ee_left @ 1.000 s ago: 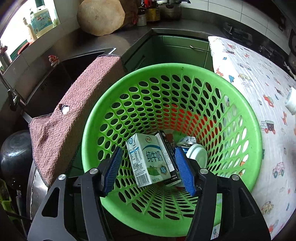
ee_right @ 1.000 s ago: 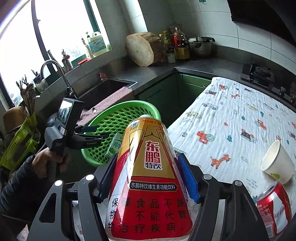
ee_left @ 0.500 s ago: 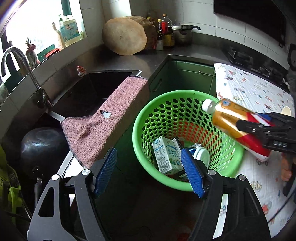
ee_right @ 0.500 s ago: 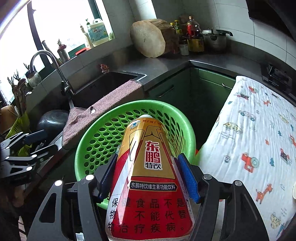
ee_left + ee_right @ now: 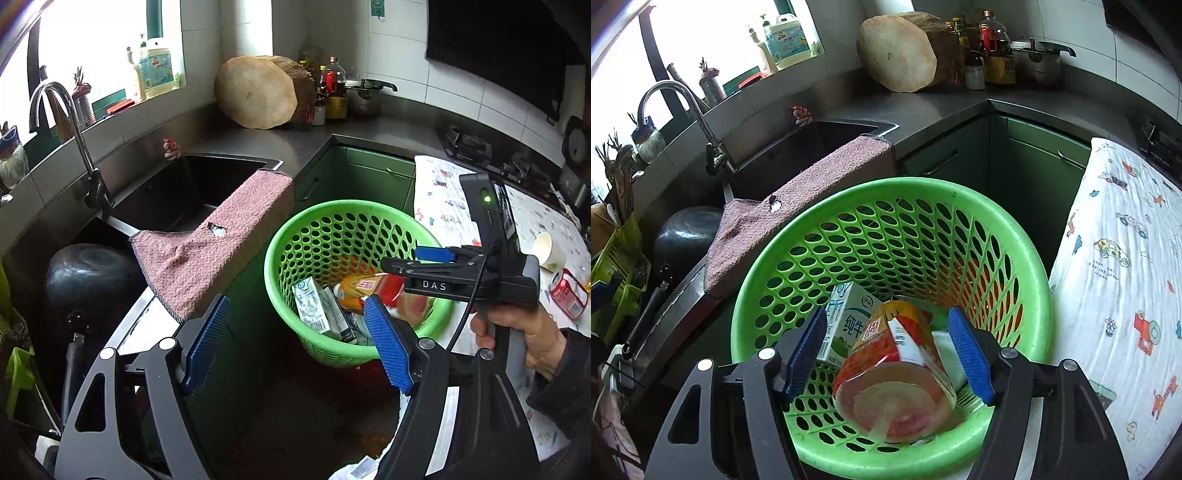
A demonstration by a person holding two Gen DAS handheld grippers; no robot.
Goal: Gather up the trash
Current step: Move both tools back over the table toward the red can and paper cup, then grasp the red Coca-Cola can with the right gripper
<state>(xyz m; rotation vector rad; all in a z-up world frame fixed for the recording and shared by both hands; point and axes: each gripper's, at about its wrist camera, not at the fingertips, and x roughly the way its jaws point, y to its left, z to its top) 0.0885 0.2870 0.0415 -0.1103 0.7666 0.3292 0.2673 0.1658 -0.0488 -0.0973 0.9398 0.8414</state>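
From the right wrist view, the right gripper (image 5: 890,354) hung spread wide over the green basket (image 5: 812,243), which filled the centre of the frame. The orange-and-red bottle (image 5: 894,376) lay blurred between the blue pads but touched neither, its base toward the camera, beside a milk carton (image 5: 846,321) in the basket's bottom.

Only the left wrist view showed the scene from outside: at right of frame the right gripper (image 5: 413,262) reached over the basket's rim (image 5: 280,236), and beyond it a paper cup (image 5: 550,251) and a red can (image 5: 567,297) sat on the patterned cloth (image 5: 439,199). The left gripper (image 5: 295,343) stood wide apart and empty at lower centre, back from the basket.

The bottle's label was smeared and unreadable. Other items under it were too covered to name. A pink towel (image 5: 214,254) hung close beside the basket's left rim.
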